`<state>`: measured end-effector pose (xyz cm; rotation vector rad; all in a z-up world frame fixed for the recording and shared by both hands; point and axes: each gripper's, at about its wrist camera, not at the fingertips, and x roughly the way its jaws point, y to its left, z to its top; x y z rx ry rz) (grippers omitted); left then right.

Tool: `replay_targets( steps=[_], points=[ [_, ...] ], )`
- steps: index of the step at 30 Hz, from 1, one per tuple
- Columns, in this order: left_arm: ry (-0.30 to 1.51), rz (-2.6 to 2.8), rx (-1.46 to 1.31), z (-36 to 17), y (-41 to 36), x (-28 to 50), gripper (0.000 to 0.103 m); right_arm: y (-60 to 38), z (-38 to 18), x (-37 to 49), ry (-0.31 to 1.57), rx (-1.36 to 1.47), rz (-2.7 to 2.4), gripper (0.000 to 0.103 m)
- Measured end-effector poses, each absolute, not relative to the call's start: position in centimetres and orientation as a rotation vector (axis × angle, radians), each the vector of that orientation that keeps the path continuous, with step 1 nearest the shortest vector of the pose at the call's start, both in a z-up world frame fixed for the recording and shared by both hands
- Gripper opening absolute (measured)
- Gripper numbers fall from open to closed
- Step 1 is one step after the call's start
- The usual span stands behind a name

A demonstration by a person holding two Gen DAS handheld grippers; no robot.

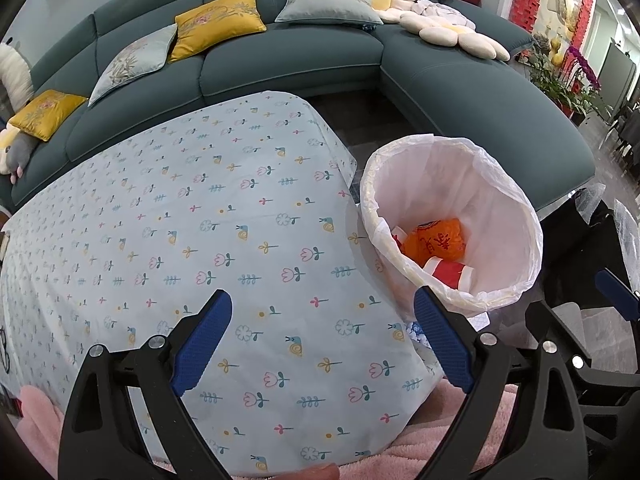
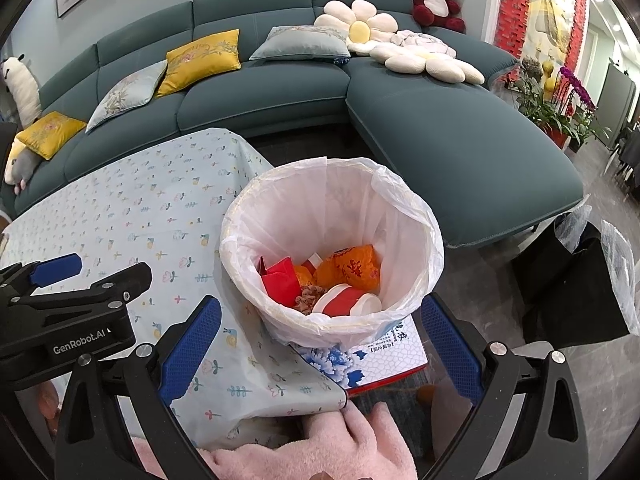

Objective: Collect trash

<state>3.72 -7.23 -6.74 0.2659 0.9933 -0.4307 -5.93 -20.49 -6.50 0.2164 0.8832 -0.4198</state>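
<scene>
A round bin with a white liner (image 1: 452, 216) (image 2: 332, 248) stands beside the table's right corner. In it lie orange wrappers (image 2: 352, 268), a red paper piece (image 2: 282, 282), a red-and-white cup (image 2: 344, 300) and a brown scrap. My left gripper (image 1: 322, 340) is open above the flowered tablecloth (image 1: 192, 240), with nothing between its blue pads. My right gripper (image 2: 320, 348) is open too, low in front of the bin, holding nothing. The left gripper's body (image 2: 72, 312) shows at the left of the right wrist view.
A teal corner sofa (image 2: 440, 132) with cushions and flower pillows runs behind the table. A blue-and-white box (image 2: 384, 356) sits under the bin. Black bags (image 2: 576, 280) stand on the floor at right. Pink fleece (image 2: 320, 448) lies along the bottom edge.
</scene>
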Motion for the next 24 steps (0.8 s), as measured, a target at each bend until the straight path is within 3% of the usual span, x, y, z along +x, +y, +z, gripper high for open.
replay_targets(
  steps=[24],
  points=[
    [0.984,-0.396,0.278,-6.97,-6.9,3.63,0.088,-20.28,-7.24,-5.92,0.892,0.217,-0.416,0.096]
  ],
)
